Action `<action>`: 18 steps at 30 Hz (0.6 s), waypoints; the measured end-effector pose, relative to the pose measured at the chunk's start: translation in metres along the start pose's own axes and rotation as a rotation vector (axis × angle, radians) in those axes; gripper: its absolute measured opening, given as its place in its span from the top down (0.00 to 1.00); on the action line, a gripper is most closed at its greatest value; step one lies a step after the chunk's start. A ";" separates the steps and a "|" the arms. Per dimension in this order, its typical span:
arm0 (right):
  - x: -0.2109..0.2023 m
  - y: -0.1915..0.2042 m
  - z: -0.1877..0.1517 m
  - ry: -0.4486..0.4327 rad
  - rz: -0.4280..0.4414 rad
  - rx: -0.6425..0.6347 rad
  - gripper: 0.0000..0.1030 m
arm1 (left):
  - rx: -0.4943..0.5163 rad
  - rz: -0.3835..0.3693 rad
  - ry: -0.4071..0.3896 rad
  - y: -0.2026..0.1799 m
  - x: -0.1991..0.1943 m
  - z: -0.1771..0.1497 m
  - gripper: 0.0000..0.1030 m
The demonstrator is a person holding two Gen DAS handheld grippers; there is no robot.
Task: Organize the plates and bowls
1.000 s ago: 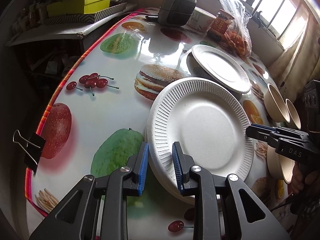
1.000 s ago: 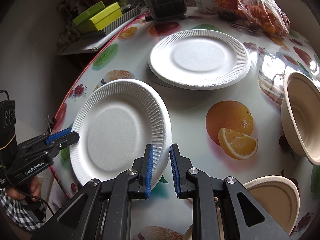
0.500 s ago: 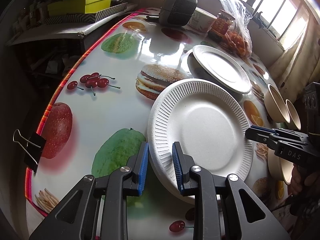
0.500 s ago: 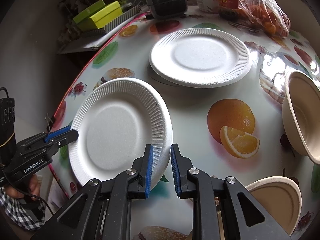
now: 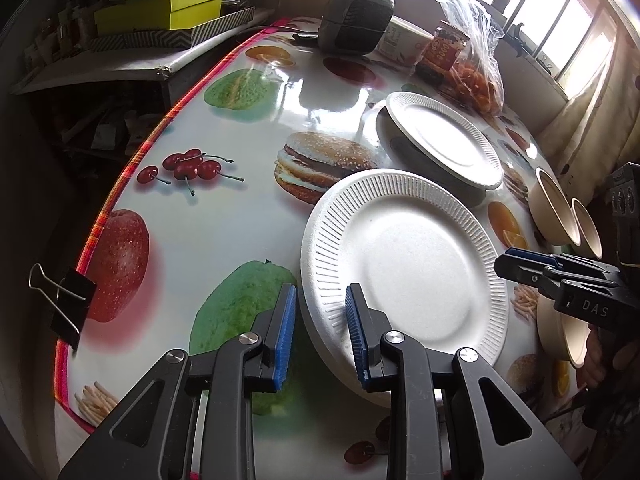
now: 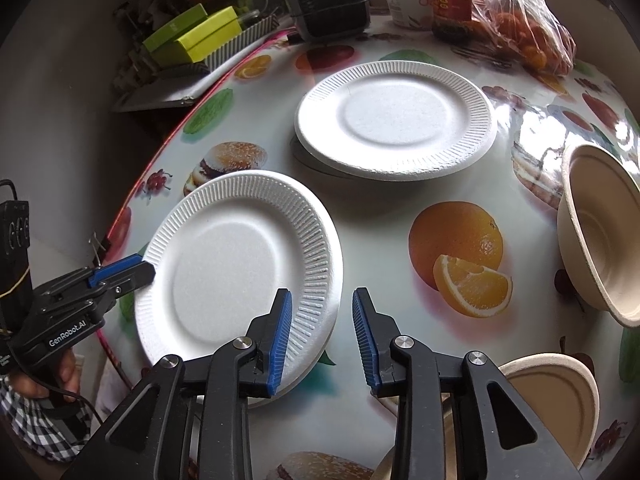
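fruit-print table (image 6: pixel 400 208), both grippers (image 5: pixel 320 332) (image 6: pixel 322 336) spread astride the near white plate's (image 6: pixel 224 264) rim, right jaws just opened

The left tongs (image 5: pixel 320 332) straddle the near rim of a white plate (image 5: pixel 404 268) on the tabletop (image 5: pixel 224 216); a second plate (image 5: pixel 444 136) sits beyond it.

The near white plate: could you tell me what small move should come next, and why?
Probably draw the right gripper straight back off the near plate. Its jaws have just been opening, the rim lies loose between them, and the plate seems to rest already on a second plate beneath.
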State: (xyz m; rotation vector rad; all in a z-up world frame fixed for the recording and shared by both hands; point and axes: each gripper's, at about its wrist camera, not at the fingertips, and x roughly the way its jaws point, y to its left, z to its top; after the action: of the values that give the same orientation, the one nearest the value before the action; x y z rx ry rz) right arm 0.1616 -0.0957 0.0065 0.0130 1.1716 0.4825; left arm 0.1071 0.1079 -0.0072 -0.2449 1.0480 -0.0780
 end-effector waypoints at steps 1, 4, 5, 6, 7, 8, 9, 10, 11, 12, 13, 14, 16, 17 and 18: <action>-0.001 0.000 0.000 -0.001 0.000 0.000 0.70 | 0.000 0.001 -0.002 0.000 -0.001 0.001 0.73; -0.004 -0.001 0.002 -0.008 -0.002 0.000 0.69 | 0.005 0.001 -0.012 -0.001 -0.005 0.003 0.71; -0.006 -0.001 0.003 -0.012 0.000 0.002 0.68 | 0.006 0.002 -0.015 0.000 -0.006 0.005 0.70; -0.008 -0.001 0.004 -0.017 0.002 0.002 0.68 | 0.007 0.003 -0.019 -0.001 -0.007 0.007 0.69; -0.010 -0.001 0.004 -0.023 0.003 0.002 0.68 | 0.007 0.003 -0.023 -0.001 -0.009 0.008 0.68; -0.012 -0.001 0.006 -0.028 0.003 0.003 0.67 | 0.010 0.003 -0.027 -0.002 -0.010 0.010 0.68; -0.014 -0.001 0.007 -0.033 0.004 0.003 0.66 | 0.012 0.002 -0.031 -0.003 -0.011 0.013 0.68; -0.017 -0.002 0.008 -0.039 0.004 0.003 0.65 | 0.015 0.002 -0.035 -0.004 -0.013 0.015 0.68; -0.020 -0.003 0.009 -0.044 0.003 0.003 0.65 | 0.018 0.001 -0.040 -0.005 -0.015 0.017 0.68; -0.022 -0.004 0.011 -0.050 0.001 0.003 0.64 | 0.020 -0.001 -0.044 -0.006 -0.016 0.020 0.68; -0.025 -0.005 0.012 -0.055 -0.001 0.005 0.64 | 0.021 -0.002 -0.050 -0.008 -0.018 0.023 0.68; -0.028 -0.007 0.014 -0.060 -0.002 0.007 0.64 | 0.023 -0.002 -0.054 -0.009 -0.019 0.026 0.68; -0.032 -0.011 0.017 -0.070 -0.007 0.014 0.64 | 0.028 -0.005 -0.063 -0.012 -0.022 0.032 0.68; -0.035 -0.012 0.019 -0.074 -0.009 0.017 0.64 | 0.031 -0.006 -0.067 -0.014 -0.023 0.035 0.68; -0.037 -0.014 0.021 -0.077 -0.009 0.019 0.64 | 0.035 -0.007 -0.071 -0.015 -0.023 0.038 0.68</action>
State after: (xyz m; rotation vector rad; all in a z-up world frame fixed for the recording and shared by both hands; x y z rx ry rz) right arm 0.1741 -0.1166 0.0435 0.0422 1.0999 0.4590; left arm 0.1287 0.1034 0.0341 -0.2185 0.9747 -0.0934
